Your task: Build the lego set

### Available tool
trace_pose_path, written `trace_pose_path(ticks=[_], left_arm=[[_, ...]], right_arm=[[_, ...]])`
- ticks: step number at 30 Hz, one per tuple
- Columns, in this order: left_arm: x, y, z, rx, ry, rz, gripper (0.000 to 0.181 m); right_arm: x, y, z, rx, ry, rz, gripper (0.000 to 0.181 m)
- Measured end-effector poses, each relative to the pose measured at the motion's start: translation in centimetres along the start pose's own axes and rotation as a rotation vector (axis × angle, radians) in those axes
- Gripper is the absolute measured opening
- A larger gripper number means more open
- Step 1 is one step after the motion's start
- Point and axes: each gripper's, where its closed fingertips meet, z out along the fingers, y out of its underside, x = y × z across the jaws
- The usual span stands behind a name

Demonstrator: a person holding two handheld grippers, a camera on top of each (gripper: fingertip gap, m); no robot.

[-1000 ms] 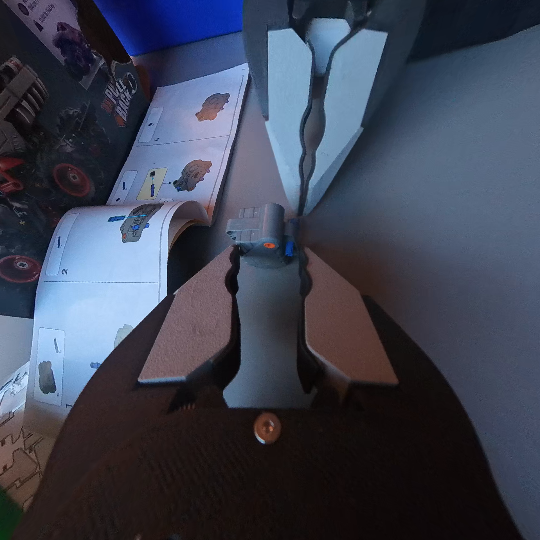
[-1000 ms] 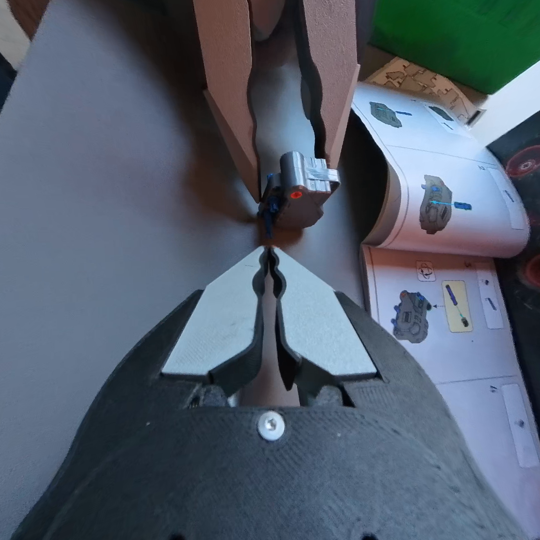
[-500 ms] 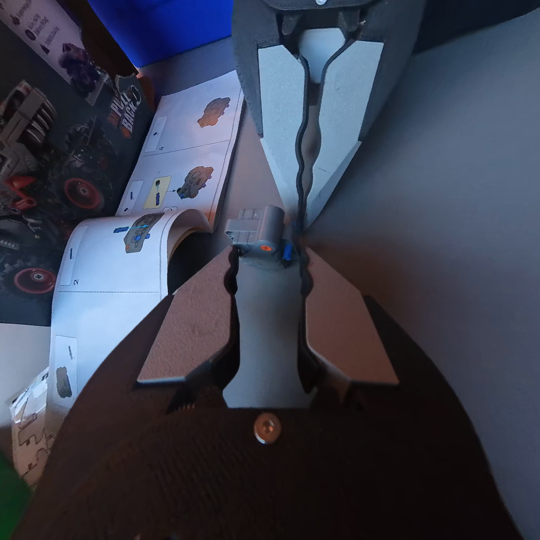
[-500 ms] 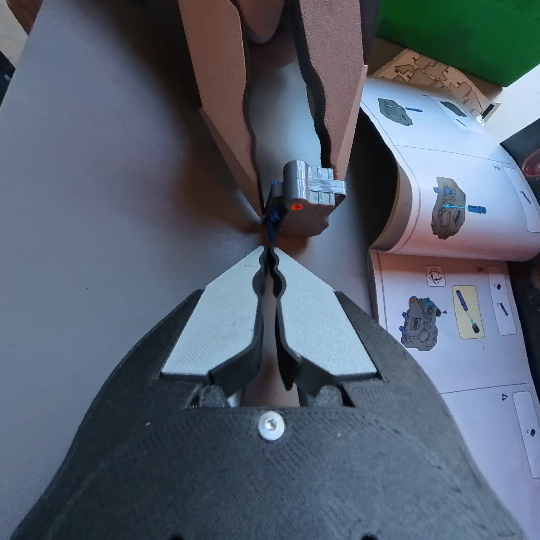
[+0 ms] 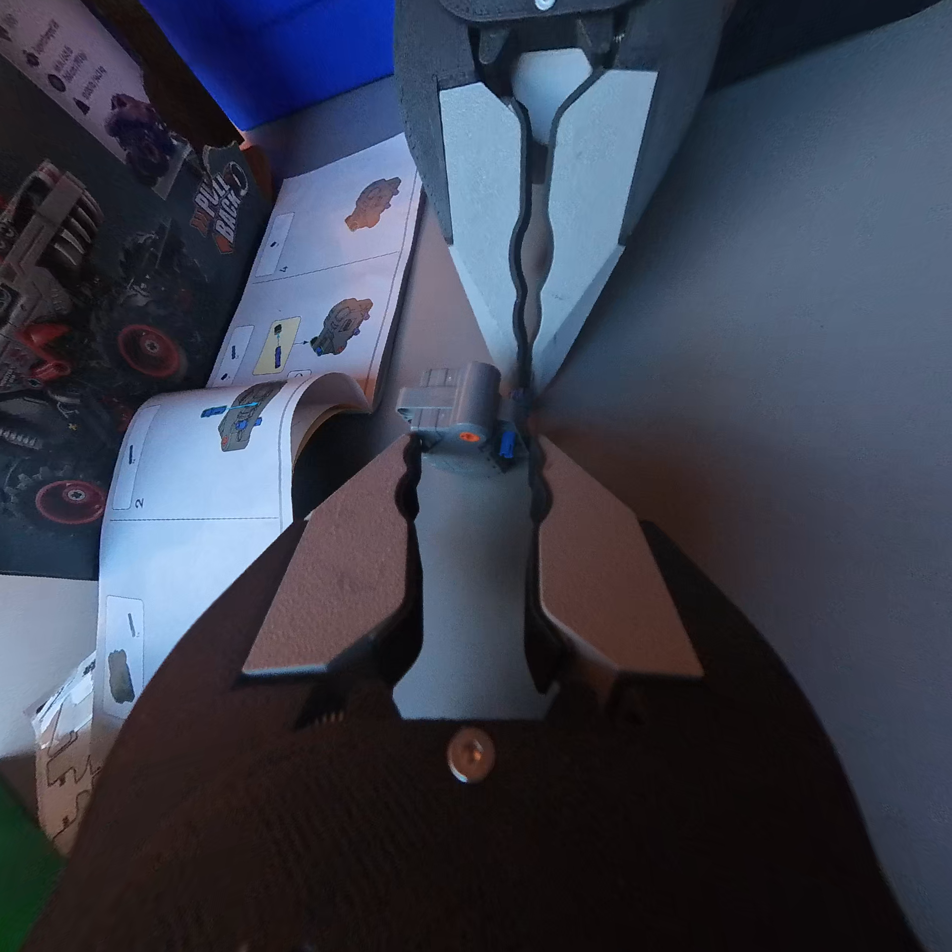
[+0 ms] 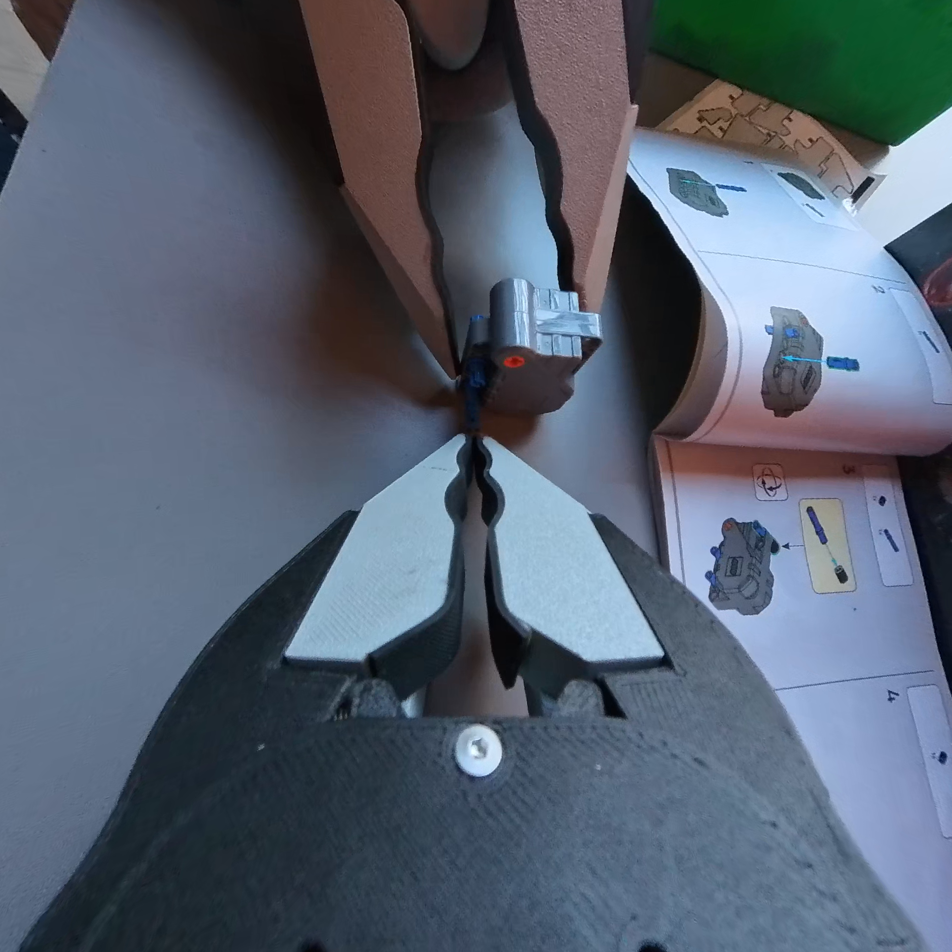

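Grey motor block [image 5: 453, 412]: left view, gripped between the left tool [image 5: 471, 453] tips, just above the desk [image 5: 772, 360].
Blue pin [image 6: 473, 384]: right view, right tool [image 6: 473, 443] pinched nearly closed on it, since nudged closer to the block's side hole; insertion looks close.

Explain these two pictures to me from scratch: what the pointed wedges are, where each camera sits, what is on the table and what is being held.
Each picture comes from a camera mounted on a hand-held gripper, looking along its two fingers. In the left wrist view, the brown left hand-held gripper clamps a grey lego motor block. The right wrist view shows the grey right hand-held gripper, shut on a thin dark blue pin that it is pressing into the block's side. Each gripper also appears across the top of the other's picture. On the grey table lie an open instruction booklet, the dark lego box, a green box and a blue box.
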Motion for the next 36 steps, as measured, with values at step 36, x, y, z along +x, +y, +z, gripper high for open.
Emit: trace_pose_path(ticks=[36], left_arm=[[0.1, -0.1, 0.1, 0.002, 0.002, 0.006, 0.039]], right_arm=[[-0.2, -0.1, 0.0, -0.014, -0.023, 0.037, 0.0]])
